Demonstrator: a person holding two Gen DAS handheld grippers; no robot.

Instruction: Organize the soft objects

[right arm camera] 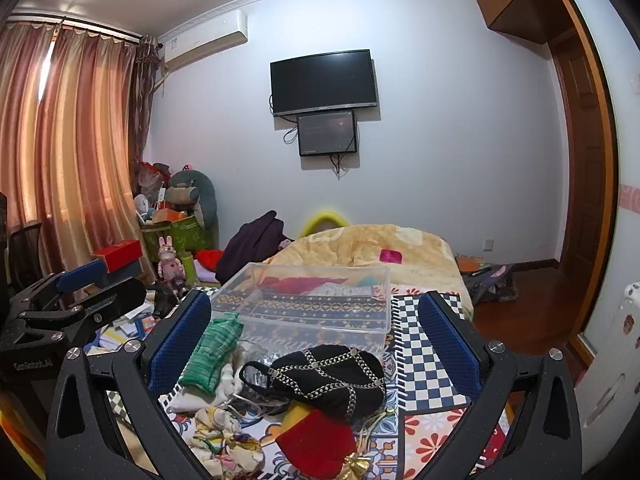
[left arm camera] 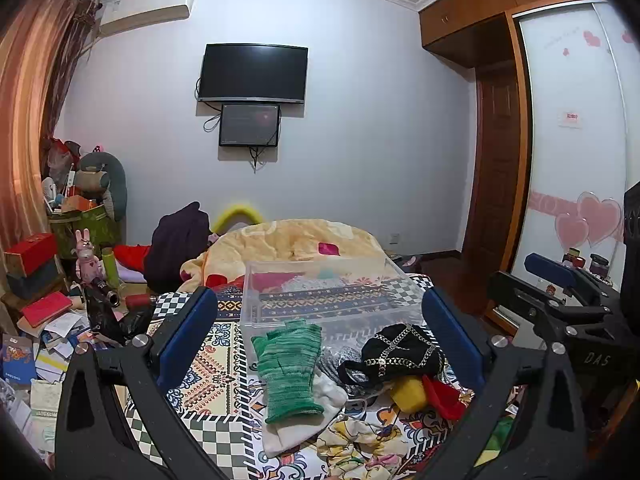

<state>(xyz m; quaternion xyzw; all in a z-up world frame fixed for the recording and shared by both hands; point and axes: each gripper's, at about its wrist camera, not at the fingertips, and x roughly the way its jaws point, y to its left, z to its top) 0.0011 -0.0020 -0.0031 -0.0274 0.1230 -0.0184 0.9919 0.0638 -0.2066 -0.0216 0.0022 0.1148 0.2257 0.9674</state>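
A pile of soft things lies on the patterned bedspread (left arm camera: 216,368): a green knit glove (left arm camera: 289,368) on a white cloth (left arm camera: 316,412), a black pouch with a metal chain (left arm camera: 400,350), a yellow item (left arm camera: 408,396) and a red item (left arm camera: 442,398). Behind them stands a clear plastic box (left arm camera: 320,292). My left gripper (left arm camera: 318,336) is open, its fingers on either side of the pile. My right gripper (right arm camera: 314,344) is open above the black pouch (right arm camera: 324,376), green glove (right arm camera: 212,352) and red pouch (right arm camera: 316,438). The box (right arm camera: 304,300) is just beyond.
A yellow blanket (left arm camera: 288,240) and dark clothing (left arm camera: 176,248) lie at the far end of the bed. Books, boxes and toys (left arm camera: 52,300) clutter the left side. A wardrobe (left arm camera: 568,160) and door stand on the right. The right gripper's body (left arm camera: 560,312) shows at the left view's right edge.
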